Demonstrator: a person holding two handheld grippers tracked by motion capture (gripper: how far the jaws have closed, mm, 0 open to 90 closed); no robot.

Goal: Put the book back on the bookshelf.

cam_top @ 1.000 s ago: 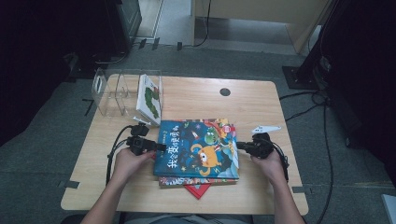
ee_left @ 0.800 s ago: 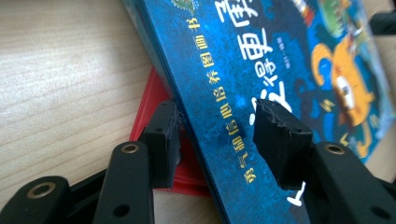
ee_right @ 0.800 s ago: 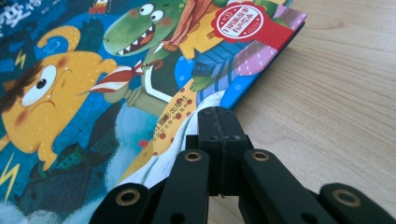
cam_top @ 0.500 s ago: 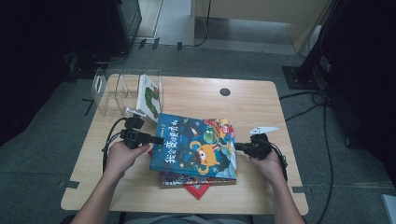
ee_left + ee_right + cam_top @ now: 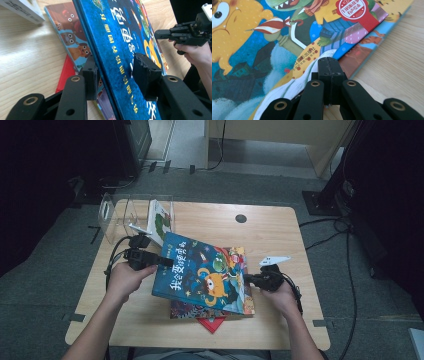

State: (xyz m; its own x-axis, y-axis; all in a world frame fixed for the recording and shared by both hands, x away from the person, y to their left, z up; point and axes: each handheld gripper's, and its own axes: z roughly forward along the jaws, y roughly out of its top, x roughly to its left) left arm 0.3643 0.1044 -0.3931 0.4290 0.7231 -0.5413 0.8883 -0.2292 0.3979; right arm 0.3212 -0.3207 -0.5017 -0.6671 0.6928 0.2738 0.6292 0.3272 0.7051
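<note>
Now your blue picture book [image 5: 202,274] sits tilted atop the stack of books [image 5: 207,312], its left edge raised, its long axis running between your hands. Your left gripper [image 5: 116,72] pinches that raised edge, one jaw on each side of the glossy hard cover. Your right gripper [image 5: 328,68], jaws pressed together, rests at the low right edge, clamping nothing. The clear plastic rack [image 5: 125,215] stands beyond, nearer your left hand.

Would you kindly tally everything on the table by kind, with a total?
Books: 4 (blue book, brown-cover book, red book, book in rack)
Clear rack: 1
Total: 5
</note>
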